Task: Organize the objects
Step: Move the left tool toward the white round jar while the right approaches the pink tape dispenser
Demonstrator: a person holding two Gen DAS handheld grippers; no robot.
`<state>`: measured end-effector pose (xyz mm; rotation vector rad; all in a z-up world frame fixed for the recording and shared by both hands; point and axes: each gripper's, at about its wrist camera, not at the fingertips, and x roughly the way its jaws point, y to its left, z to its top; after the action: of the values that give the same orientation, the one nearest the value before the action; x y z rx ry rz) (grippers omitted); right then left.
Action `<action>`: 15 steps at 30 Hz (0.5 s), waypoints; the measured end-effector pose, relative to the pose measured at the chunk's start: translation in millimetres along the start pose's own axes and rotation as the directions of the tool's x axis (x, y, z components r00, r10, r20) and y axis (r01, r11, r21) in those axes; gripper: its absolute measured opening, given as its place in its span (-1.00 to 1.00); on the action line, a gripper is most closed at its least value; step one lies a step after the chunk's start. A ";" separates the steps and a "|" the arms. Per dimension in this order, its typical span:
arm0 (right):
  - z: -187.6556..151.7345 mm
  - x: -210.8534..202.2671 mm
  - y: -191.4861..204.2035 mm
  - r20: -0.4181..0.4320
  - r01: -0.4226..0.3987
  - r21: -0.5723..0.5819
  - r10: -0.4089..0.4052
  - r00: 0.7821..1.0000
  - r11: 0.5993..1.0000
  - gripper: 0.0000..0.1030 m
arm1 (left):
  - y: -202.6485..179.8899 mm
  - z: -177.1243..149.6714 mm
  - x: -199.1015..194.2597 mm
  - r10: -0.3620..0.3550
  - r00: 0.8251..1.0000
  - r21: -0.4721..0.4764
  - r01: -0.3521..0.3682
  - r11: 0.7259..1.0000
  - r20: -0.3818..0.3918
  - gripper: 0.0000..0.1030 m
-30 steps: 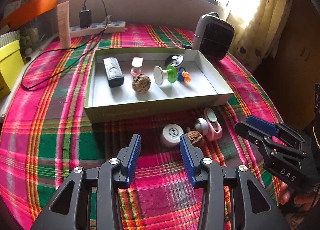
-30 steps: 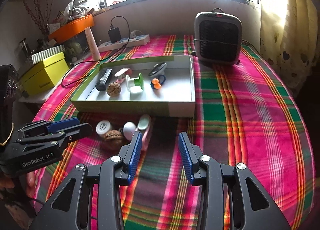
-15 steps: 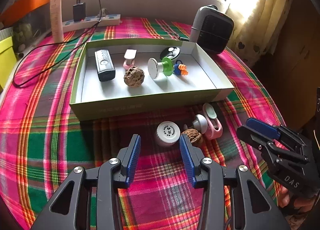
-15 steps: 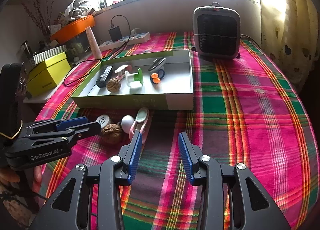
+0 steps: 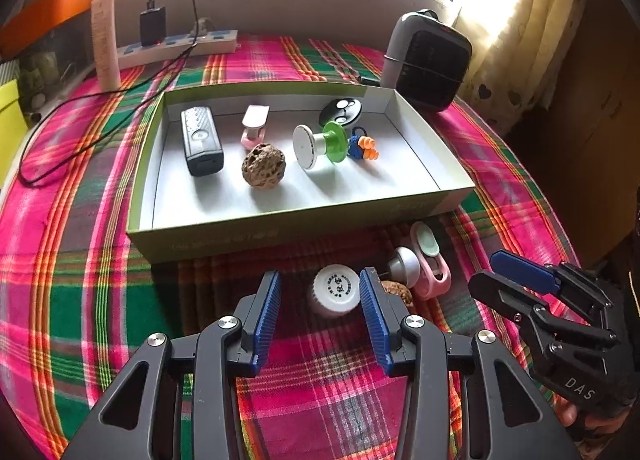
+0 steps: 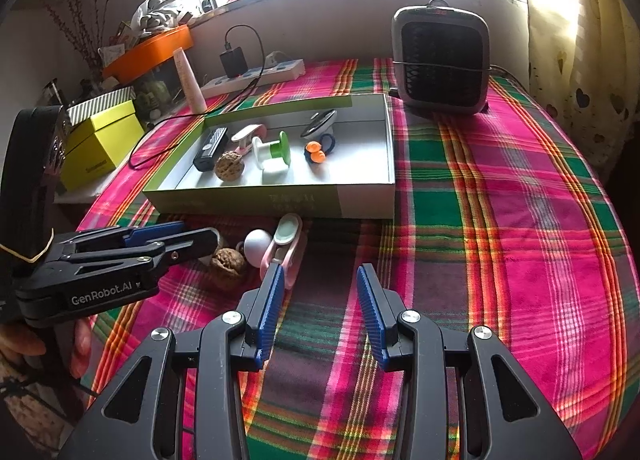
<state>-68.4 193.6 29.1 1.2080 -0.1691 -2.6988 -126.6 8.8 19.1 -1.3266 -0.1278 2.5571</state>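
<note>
While the white bottle (image 5: 335, 292) lies on its side on the plaid desk (image 5: 72, 268), cap end facing us and its long axis running away toward the green box (image 5: 280, 234), we hold the left gripper (image 5: 320, 284) wide, level, straddling it without touching. Beside it lie a walnut (image 6: 228, 265) and pink clipper (image 5: 430, 266). Our right gripper (image 6: 318, 280) hovers wide, empty, over bare cloth.

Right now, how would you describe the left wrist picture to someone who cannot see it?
An open left gripper hovers over a plaid tablecloth, its blue fingers on either side of a small white bottle cap. Behind it, a shallow box holds a walnut, a spool and other small items.
</note>
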 end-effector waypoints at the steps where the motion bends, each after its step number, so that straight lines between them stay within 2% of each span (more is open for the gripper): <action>1: 0.1 0.5 0.5 -0.001 0.000 -0.001 0.000 1.000 1.000 -0.24 | -1.3 0.6 0.9 0.006 1.000 0.009 -0.006 1.000 -0.004 -0.24; 7: 0.2 3.1 0.7 -0.009 0.002 -0.001 -0.002 1.000 1.000 -0.24 | -2.7 1.0 2.8 -0.004 1.000 0.009 0.004 1.000 -0.006 -0.23; 15: 1.4 4.2 2.6 -0.010 -0.003 -0.008 0.003 1.000 1.000 -0.24 | 3.5 0.1 -1.4 0.029 1.000 0.006 -0.029 1.000 -0.007 -0.23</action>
<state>-71.9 190.2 27.4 1.2178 -0.1580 -2.6880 -126.5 5.1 19.6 -1.3450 -0.1004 2.5739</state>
